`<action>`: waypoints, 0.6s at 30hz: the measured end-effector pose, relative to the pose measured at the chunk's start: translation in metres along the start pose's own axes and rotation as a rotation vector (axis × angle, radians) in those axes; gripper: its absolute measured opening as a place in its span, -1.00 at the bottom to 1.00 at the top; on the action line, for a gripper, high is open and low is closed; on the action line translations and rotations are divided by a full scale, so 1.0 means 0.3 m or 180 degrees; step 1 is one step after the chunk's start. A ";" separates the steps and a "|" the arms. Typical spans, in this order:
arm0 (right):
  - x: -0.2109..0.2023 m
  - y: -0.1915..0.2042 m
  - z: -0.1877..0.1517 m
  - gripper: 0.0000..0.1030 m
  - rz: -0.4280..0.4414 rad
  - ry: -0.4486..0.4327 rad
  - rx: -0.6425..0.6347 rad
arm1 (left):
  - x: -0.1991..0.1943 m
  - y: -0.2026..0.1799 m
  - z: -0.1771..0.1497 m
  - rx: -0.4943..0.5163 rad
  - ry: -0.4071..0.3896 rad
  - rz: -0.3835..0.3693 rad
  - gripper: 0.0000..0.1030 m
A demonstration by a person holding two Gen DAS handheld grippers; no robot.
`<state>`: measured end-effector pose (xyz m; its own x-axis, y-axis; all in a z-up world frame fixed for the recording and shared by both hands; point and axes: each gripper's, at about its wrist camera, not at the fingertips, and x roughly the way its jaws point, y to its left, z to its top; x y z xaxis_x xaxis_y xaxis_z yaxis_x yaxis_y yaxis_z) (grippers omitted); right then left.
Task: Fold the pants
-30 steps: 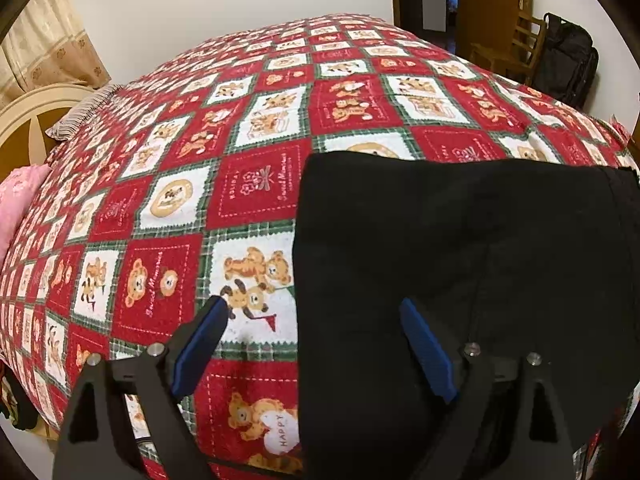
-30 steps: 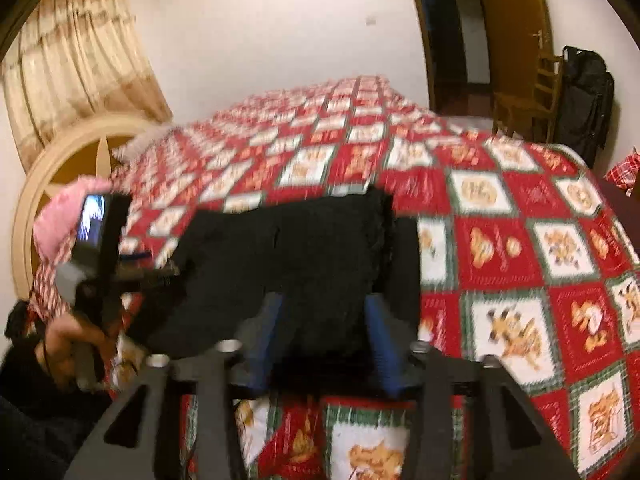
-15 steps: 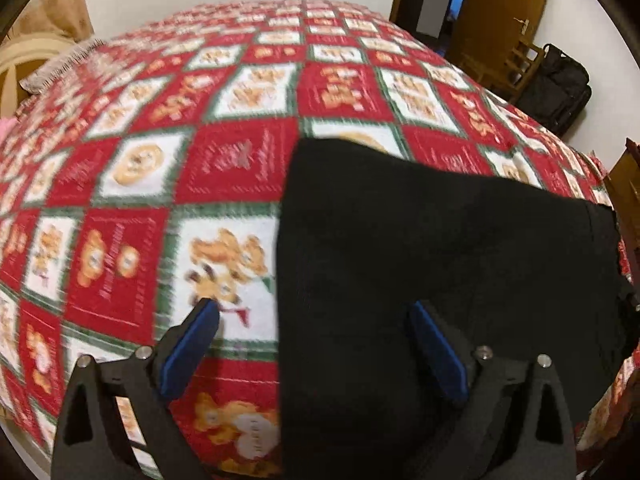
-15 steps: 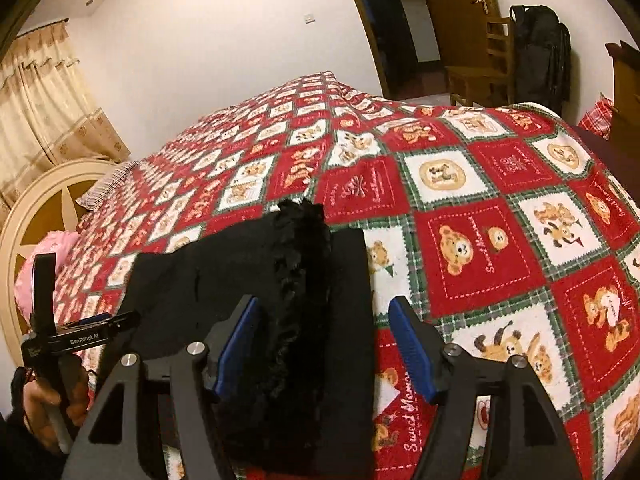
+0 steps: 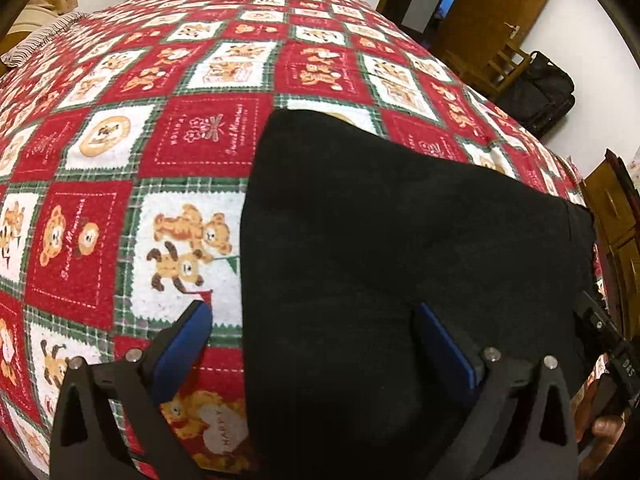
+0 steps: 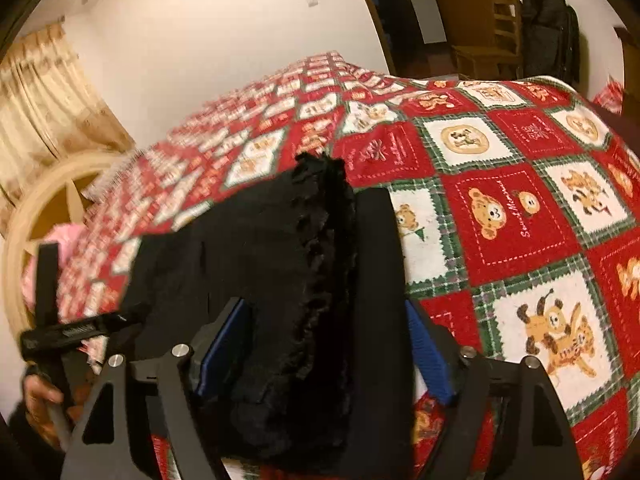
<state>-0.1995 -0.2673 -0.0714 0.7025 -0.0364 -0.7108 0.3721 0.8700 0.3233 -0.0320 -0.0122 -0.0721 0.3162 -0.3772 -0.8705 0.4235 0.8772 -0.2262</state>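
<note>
A red, white and green teddy-bear patchwork bedspread (image 5: 192,136) covers the whole bed — bears and puppies in every square. A cream arched headboard (image 6: 44,196) stands beside beige curtains (image 6: 44,104). By the brown wooden door (image 5: 500,4) — a wooden chair (image 6: 496,36), a black bag (image 6: 552,28) just beside it.

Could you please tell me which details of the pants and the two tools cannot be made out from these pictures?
- Near end of the black fabric pants, left wrist view: cut off by the bottom edge.
- Their folds and layers, left wrist view: lost in flat black.
- Right tool, right wrist view: whether its blue pads touch the ruffled pants edge is unclear.
- Left tool: contact with the fabric is unclear.
</note>
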 end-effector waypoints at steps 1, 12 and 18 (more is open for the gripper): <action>0.002 0.000 0.002 0.53 -0.0002 0.0012 0.0021 | -0.001 -0.001 -0.002 0.0004 -0.0009 -0.0017 0.95; -0.041 0.101 -0.001 -0.48 -0.0198 -0.0046 -0.0523 | -0.024 -0.084 0.005 0.0281 -0.0135 -0.0090 -0.16; -0.073 0.138 0.013 -0.61 -0.0211 -0.0127 -0.0615 | -0.053 -0.079 0.019 0.0235 -0.0232 -0.0031 -0.69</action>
<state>-0.1970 -0.2323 -0.0399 0.7053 -0.1127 -0.6999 0.2976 0.9431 0.1481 -0.0422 -0.0287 -0.0502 0.3714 -0.4086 -0.8337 0.4874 0.8501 -0.1995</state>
